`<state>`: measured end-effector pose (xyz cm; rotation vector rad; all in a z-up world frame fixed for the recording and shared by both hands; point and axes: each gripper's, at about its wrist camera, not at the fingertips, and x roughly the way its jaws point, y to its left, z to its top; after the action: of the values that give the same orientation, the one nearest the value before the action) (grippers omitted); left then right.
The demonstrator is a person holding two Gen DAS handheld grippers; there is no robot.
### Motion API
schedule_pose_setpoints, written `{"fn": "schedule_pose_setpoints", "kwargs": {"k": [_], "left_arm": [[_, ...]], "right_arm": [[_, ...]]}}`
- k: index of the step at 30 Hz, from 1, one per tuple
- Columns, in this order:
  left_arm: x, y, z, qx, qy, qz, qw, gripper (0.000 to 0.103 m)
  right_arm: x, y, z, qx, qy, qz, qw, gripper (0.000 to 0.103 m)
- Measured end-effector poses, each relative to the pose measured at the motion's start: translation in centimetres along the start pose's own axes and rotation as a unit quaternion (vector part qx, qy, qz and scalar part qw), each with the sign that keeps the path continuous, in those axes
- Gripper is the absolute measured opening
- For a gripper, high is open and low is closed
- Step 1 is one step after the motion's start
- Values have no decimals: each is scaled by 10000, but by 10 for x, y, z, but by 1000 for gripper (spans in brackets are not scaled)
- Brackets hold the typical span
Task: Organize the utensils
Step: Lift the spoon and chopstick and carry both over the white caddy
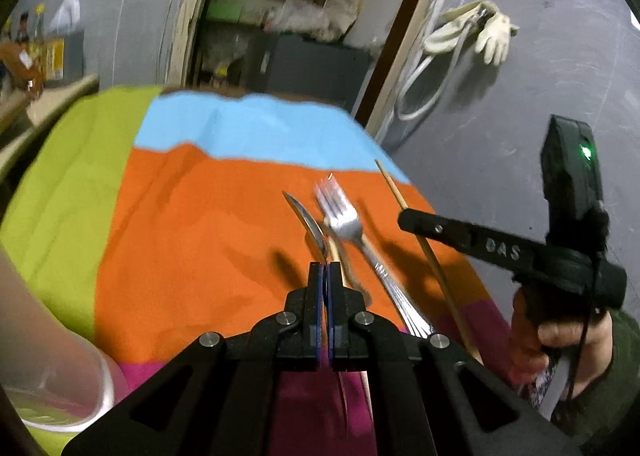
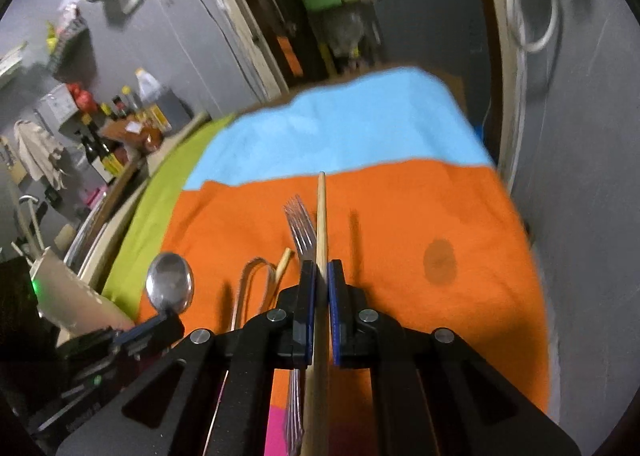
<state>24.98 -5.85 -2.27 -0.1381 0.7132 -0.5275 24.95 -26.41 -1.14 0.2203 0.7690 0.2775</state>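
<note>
My left gripper (image 1: 324,270) is shut on a metal spoon (image 1: 310,228), held edge-on above the orange cloth; its bowl shows in the right wrist view (image 2: 170,282). My right gripper (image 2: 320,272) is shut on a wooden chopstick (image 2: 321,224) that points forward; it also shows in the left wrist view (image 1: 424,244). A metal fork (image 1: 352,232) lies on the cloth between the two grippers, tines pointing away; it shows in the right wrist view (image 2: 300,228) just left of the chopstick. A second chopstick (image 2: 283,262) lies beside the fork.
The table wears a cloth of orange (image 2: 420,216), blue (image 2: 340,128), green (image 1: 72,184) and pink (image 1: 304,396) patches. A pale bowl (image 1: 52,376) sits at my near left. Bottles (image 2: 104,124) stand on a shelf to the left. A grey wall (image 1: 520,116) runs along the right edge.
</note>
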Motion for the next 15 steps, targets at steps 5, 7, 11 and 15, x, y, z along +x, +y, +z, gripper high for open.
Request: {"fn": "schedule_pose_setpoints", "kwargs": {"k": [5, 7, 11, 15], "left_arm": [[-21, -14, -3, 282, -702, -30, 9971, 0], [-27, -19, -5, 370, -929, 6, 9950, 0], [-42, -24, -3, 406, -1356, 1, 9899, 0], [-56, -26, 4, 366, -1631, -74, 9859, 0]], "right_arm": [[-37, 20, -17, -407, -959, -88, 9945, 5], [-46, 28, -22, -499, -1267, -104, 9906, 5], [-63, 40, -26, -470, -1840, 44, 9818, 5], [-82, 50, -24, -467, -2339, 219, 9709, 5]]}}
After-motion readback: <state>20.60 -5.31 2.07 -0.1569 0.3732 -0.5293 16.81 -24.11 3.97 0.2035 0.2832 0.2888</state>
